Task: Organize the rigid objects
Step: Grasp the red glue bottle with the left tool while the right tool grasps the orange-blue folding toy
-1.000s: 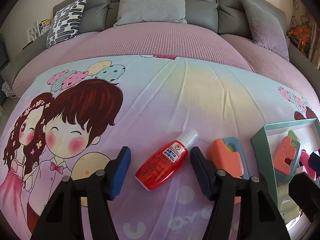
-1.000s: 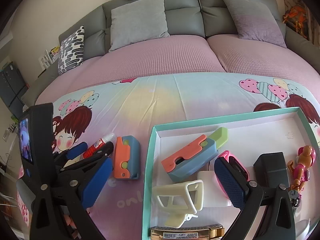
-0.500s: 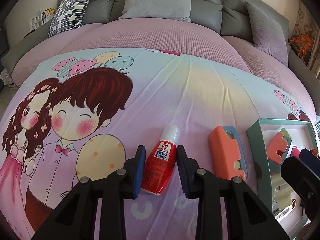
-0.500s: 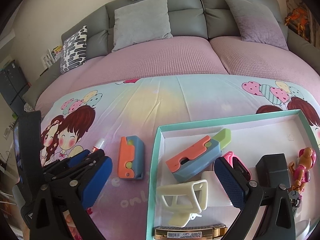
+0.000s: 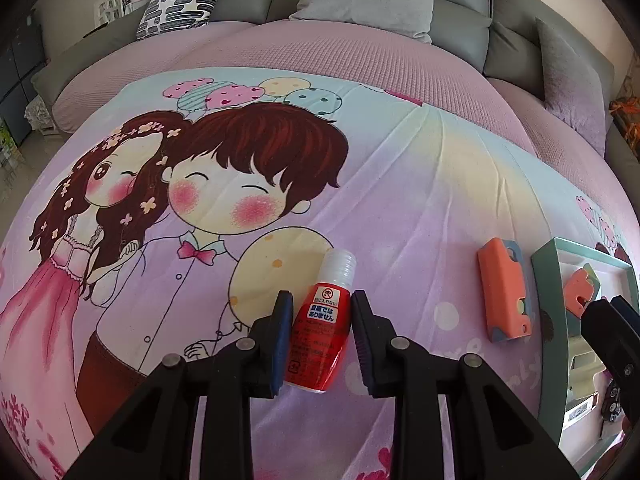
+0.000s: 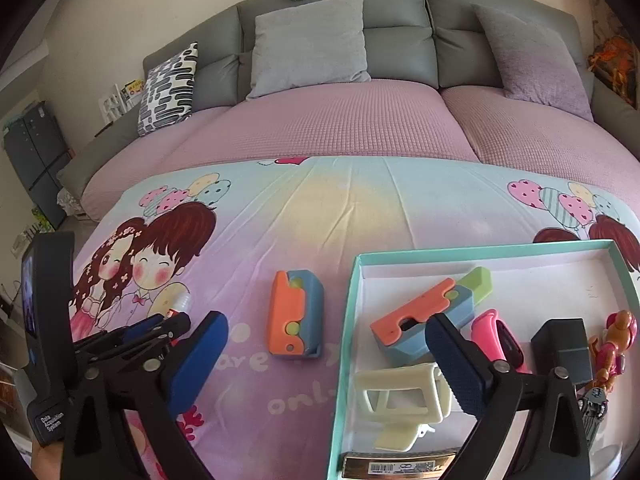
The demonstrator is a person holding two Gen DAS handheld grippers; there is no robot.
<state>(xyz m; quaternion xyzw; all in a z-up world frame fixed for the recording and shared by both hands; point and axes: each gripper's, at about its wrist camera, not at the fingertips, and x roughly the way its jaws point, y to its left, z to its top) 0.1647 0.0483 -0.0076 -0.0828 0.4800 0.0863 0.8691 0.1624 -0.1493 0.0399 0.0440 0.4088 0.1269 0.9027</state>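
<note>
A small red bottle (image 5: 320, 330) with a clear cap lies on the cartoon bedsheet, and my left gripper (image 5: 320, 312) is shut on its body, one pad on each side. Only its cap (image 6: 182, 301) shows in the right wrist view, behind the left gripper (image 6: 160, 328). An orange and blue toy block (image 5: 505, 292) lies on the sheet to the right, also seen in the right wrist view (image 6: 295, 314). My right gripper (image 6: 326, 356) is open and empty, spanning the left wall of the teal box (image 6: 346, 320).
The box holds an orange-blue toy (image 6: 430, 312), a cream plastic frame (image 6: 400, 400), a pink item (image 6: 494, 332), a black block (image 6: 562, 350), a doll (image 6: 616, 340). Cushions and a grey sofa back (image 6: 396, 52) lie beyond the pink bedspread.
My left gripper closed from wide open onto the red bottle and turned it upright in view. The right gripper stayed open and pulled back a little.
</note>
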